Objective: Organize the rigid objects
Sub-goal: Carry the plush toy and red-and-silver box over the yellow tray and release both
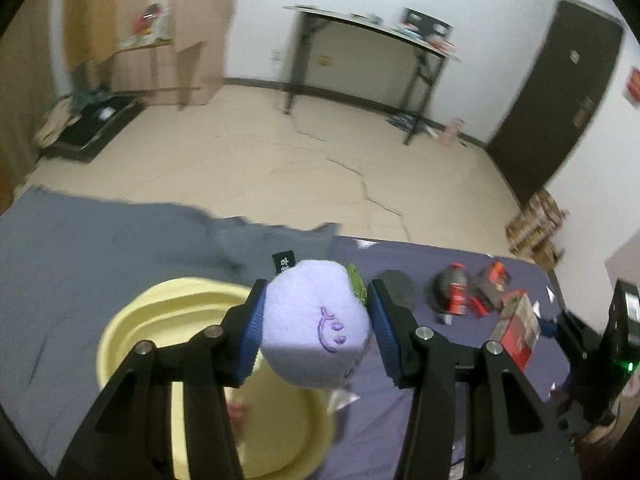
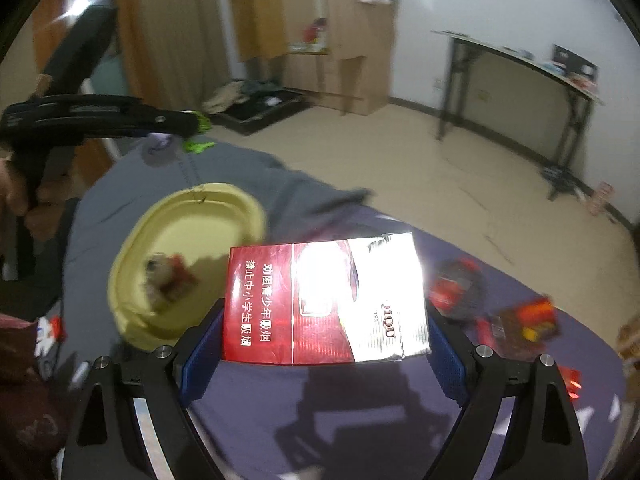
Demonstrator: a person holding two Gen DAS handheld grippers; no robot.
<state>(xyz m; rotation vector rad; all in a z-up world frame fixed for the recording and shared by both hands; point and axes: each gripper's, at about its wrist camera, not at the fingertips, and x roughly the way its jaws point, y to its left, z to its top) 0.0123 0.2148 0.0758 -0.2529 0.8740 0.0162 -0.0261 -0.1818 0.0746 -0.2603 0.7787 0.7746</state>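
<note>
My left gripper (image 1: 316, 320) is shut on a lilac plush toy (image 1: 316, 320) with a green leaf, held just above the right rim of the yellow basin (image 1: 168, 300). My right gripper (image 2: 324, 320) is shut on a red and white cigarette box (image 2: 328, 304), held above the purple cloth to the right of the yellow basin (image 2: 192, 216). In the left wrist view this box (image 1: 518, 328) and the right gripper's body (image 1: 600, 344) show at the right. A small red and white item (image 2: 168, 276) lies inside the basin.
A dark round bottle (image 1: 450, 288) and red packets (image 1: 494, 280) lie on the purple cloth (image 1: 400, 400) to the right; they also show in the right wrist view (image 2: 456, 284). A grey garment (image 1: 80, 240) covers the left part. Beyond lie the floor and a black table (image 1: 360, 56).
</note>
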